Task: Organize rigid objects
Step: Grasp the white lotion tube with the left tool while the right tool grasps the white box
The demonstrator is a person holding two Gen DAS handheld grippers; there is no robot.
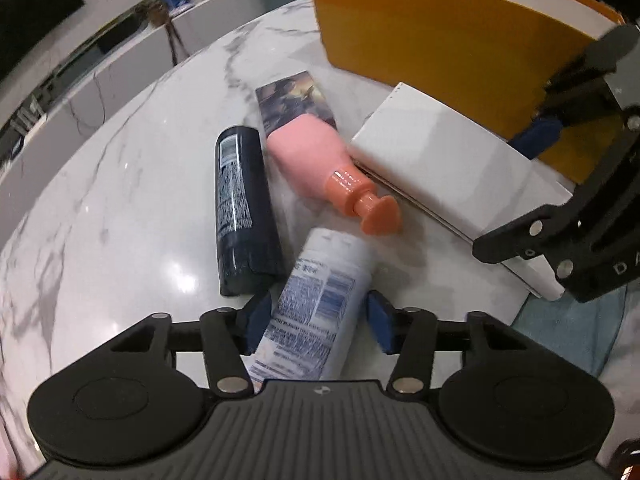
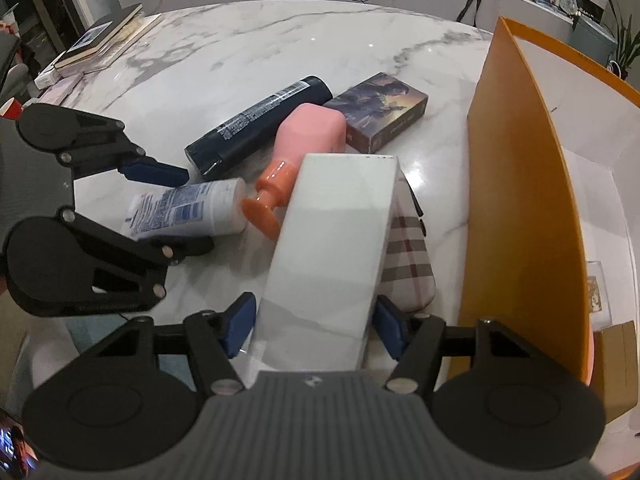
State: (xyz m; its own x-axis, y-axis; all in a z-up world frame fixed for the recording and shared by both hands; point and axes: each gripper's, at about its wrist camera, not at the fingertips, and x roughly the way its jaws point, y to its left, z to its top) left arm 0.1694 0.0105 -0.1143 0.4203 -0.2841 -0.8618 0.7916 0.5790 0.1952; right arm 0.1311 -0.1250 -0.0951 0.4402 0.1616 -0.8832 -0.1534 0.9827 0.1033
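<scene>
A white bottle with a blue label [image 1: 320, 292] lies on the marble table [image 1: 120, 208]. My left gripper [image 1: 319, 324] is shut on it, one blue pad on each side; in the right wrist view that gripper [image 2: 192, 212] comes in from the left. A long white box [image 2: 332, 240] rests tilted on a plaid case [image 2: 408, 264], and my right gripper [image 2: 315, 324] is shut on its near end. Beyond them lie a dark can [image 1: 242, 216], a pink pump bottle [image 1: 308, 160] and a picture-printed carton [image 1: 294, 96], close together.
An orange open box [image 2: 516, 208] with a white inside stands along the right, close to the white box. Books [image 2: 100, 40] are stacked at the table's far left. A teal cloth [image 1: 568, 332] lies near the table's front edge.
</scene>
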